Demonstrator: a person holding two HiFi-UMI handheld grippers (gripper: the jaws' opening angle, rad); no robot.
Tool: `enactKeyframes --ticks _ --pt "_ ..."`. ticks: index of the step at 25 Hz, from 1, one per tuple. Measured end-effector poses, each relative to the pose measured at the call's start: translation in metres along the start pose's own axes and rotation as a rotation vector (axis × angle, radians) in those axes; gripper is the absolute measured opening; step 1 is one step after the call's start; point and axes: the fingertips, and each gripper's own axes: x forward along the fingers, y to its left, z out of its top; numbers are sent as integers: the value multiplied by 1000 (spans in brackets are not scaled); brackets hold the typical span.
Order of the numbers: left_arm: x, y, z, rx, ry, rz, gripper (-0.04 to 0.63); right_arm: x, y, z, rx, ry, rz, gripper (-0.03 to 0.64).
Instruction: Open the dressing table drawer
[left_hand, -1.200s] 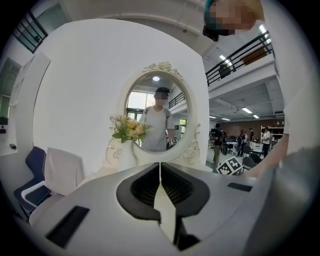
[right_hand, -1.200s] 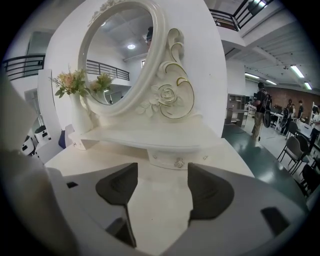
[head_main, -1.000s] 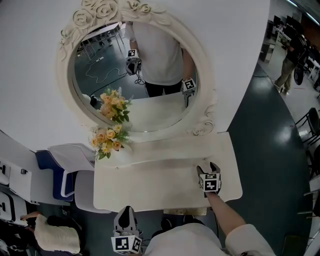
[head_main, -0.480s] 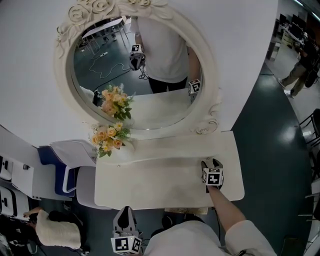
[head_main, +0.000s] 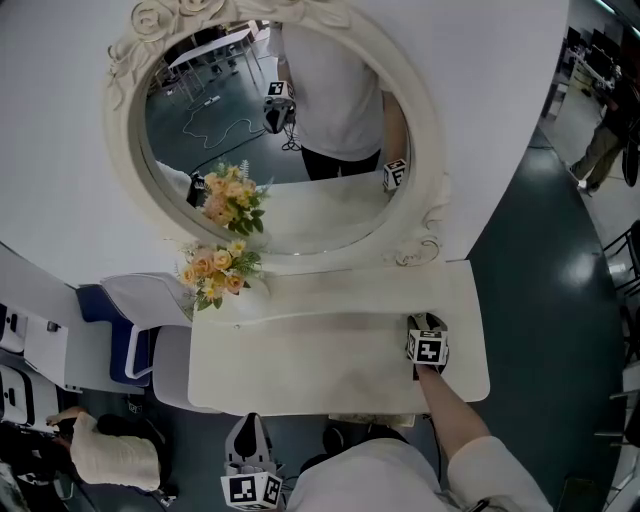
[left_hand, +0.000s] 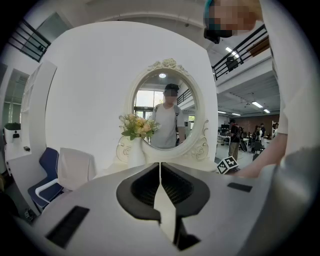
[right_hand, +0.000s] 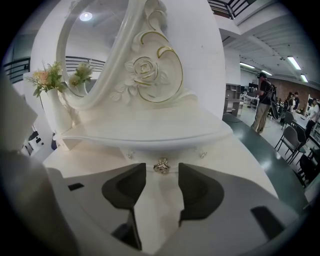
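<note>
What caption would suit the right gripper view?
Right gripper, jaws just closing, small gold rosette drawer knob between them, not yet gripped.

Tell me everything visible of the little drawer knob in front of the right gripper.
The knob is small, gilt-looking metal, shaped like a rosette, and sits mid-front on a shallow cream drawer under the dressing table's raised shelf. The drawer looks shut. The jaws of the right gripper, which have just been closing, stand apart with the knob between their tips; neither pad appears to touch it yet.

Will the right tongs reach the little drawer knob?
Probably yes: the right tongs, which have just been closing, have the knob between their tips, not yet pinched, and nothing is in the way.
</note>
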Motion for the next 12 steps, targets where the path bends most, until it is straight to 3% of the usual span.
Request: enactKeyframes --ticks 12 --pt "0 -5 1 4 1 11 26 6 0 0 1 6 16 146"
